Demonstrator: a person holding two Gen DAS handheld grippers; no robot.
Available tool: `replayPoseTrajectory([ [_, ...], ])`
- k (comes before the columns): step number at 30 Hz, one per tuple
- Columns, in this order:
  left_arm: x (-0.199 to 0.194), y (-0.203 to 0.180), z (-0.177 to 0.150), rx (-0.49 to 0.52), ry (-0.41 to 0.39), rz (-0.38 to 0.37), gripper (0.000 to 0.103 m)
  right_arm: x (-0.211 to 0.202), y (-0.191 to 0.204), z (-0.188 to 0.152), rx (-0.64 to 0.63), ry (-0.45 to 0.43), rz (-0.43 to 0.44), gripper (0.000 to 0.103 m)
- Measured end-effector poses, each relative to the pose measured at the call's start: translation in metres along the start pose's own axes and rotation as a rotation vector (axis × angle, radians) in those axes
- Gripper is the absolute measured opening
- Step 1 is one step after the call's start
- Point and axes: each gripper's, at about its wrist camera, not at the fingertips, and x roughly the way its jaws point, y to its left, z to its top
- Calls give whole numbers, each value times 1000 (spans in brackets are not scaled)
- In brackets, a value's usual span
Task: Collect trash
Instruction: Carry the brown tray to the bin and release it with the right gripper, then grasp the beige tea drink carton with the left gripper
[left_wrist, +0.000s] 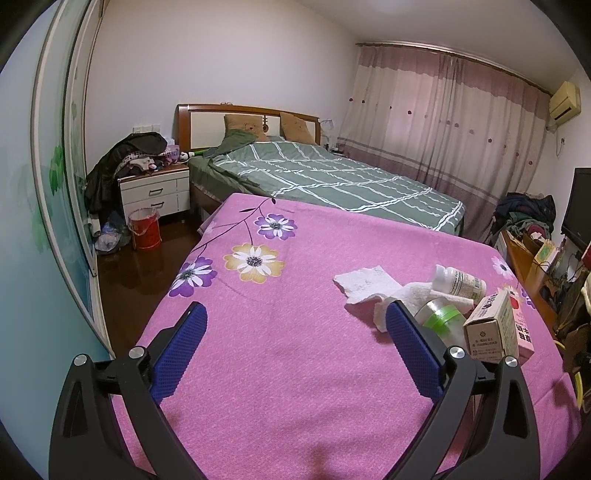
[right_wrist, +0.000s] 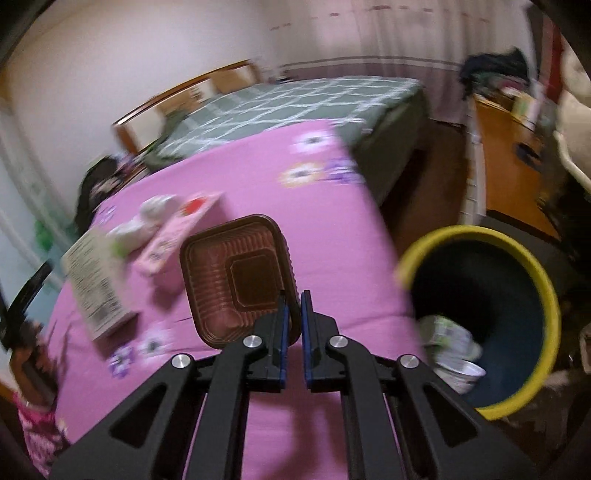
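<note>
Bin (right_wrist: 546, 295): one crumpled wrapper (right_wrist: 448, 338) deposited. Brown tray (right_wrist: 236, 273) gripped by right tongs (right_wrist: 291, 306) beside bin. Left tongs (left_wrist: 295, 321) spread, empty. Tissues (left_wrist: 365, 286), bottle (left_wrist: 460, 282), cartons (left_wrist: 491, 326) remain beyond bin.

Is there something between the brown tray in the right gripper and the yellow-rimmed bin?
Nothing visible. The right gripper pinches the brown tray by its edge above the pink cover; the yellow-rimmed bin stands open beside the bed.

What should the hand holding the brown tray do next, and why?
Probably swing the brown tray sideways over the yellow-rimmed bin before letting go. The right gripper is pinched shut on the tray's edge, but the tray hangs above the pink cover, and the bin, already holding a cup, stands beside it.
</note>
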Motion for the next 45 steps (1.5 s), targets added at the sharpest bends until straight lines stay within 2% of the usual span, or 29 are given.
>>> replayPoseTrajectory([
  [5, -1, 0, 0, -2, 2, 1, 96, 2, -57, 1, 114, -13, -145, 6],
  [9, -1, -1, 0, -1, 6, 4, 96, 8, -87, -2, 165, -6, -253, 8],
  [12, 0, 0, 1, -2, 11, 8, 96, 12, -100, -3, 199, -12, -307, 25],
  [16, 2, 1, 1, -5, 13, 13, 96, 12, -98, -4, 206, -43, -290, 27],
  [21, -1, -2, 1, 3, -1, 19, 96, 7, -68, 4, 148, -131, -266, 27],
  [23, -5, -9, -2, 1, 15, 6, 96, 8, -52, 8, 109, -157, -262, 30],
  [25, -11, -21, -8, -10, 51, -28, 96, 12, -36, 9, 63, -170, -266, 31],
  [27, -22, -40, -13, -7, 66, -30, 96, 16, -28, 10, 34, -167, -268, 31],
  [33, -50, -110, -28, 0, 73, -41, 98, 16, -12, 12, -21, -192, -280, 32],
  [36, -45, -149, -39, 10, 106, -7, 98, 19, -9, 12, -26, -174, -270, 32],
  [39, -33, -169, -48, -26, 165, -8, 98, 19, -14, 12, -6, -175, -259, 32],
  [45, -13, -190, -54, -55, 171, 107, 98, 19, -18, 12, -6, -172, -246, 32],
])
